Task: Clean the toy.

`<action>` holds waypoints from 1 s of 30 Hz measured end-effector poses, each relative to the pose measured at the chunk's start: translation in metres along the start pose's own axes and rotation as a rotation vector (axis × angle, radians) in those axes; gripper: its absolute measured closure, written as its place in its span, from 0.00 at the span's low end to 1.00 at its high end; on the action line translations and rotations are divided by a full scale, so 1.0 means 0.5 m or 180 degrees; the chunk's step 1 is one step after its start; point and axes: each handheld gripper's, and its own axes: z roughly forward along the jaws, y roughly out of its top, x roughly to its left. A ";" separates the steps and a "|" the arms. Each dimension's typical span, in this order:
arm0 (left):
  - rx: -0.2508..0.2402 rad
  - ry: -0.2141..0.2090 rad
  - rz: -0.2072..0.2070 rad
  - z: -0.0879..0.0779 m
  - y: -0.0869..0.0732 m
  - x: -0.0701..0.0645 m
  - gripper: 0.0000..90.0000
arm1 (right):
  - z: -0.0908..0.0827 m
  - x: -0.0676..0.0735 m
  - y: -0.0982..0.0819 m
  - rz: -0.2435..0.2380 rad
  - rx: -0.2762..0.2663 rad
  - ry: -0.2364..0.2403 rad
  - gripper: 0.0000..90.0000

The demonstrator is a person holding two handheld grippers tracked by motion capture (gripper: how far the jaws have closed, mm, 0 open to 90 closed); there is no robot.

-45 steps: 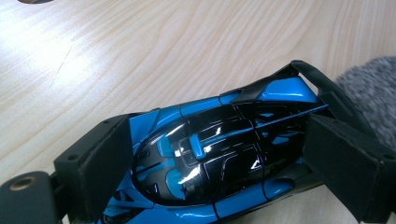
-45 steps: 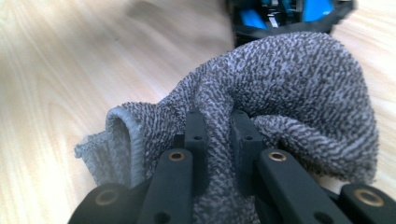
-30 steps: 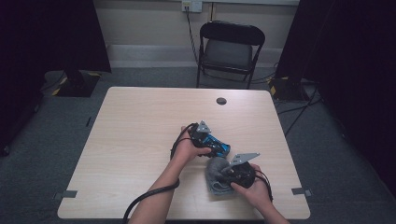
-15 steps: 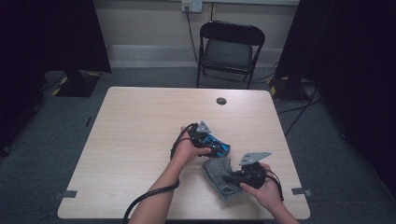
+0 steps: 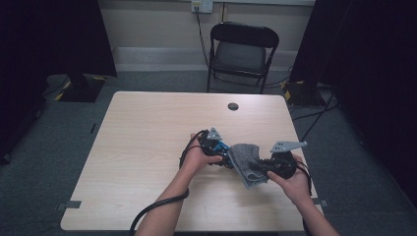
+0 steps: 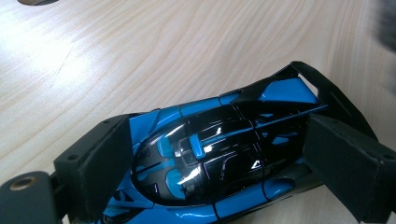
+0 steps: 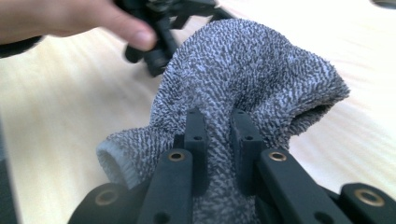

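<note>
While the left gripper keeps the blue and black toy car clamped between its jaws, low over the table toward the right part of its near edge, the right gripper has changed its place. One second ago it was lower and nearer to the near edge, with the grey terry cloth lying almost flat on the wood under it; now the person's right hand has lifted it and carried it a little toward the right edge, and the cloth hangs from it, raised and bunched, just beside the car. In the right gripper view the two jaws are clenched tightly on a fold of this cloth, and the fabric swells out above them like a small bag. The left hand did not move in this time. This probably means that the cloth is picked up now and is being brought to the car, perhaps to wipe its shiny body. The next move needs the cloth to come onto the car's roof without slipping from the pinch.
</note>
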 end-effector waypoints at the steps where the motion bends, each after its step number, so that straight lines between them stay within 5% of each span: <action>1: -0.0004 0.0001 -0.0002 0.000 0.000 0.000 0.09 | 0.003 -0.005 0.005 -0.0009 0.0024 -0.0045 0.88; 20: -0.0006 -0.0006 -0.0001 0.000 -0.001 0.000 0.09 | 0.131 -0.146 0.075 -0.0065 0.0247 -0.0484 0.86; 30: -0.0031 -0.0012 0.0001 0.000 -0.003 0.001 0.09 | 0.191 -0.163 0.079 0.0132 0.0337 -0.0686 0.71</action>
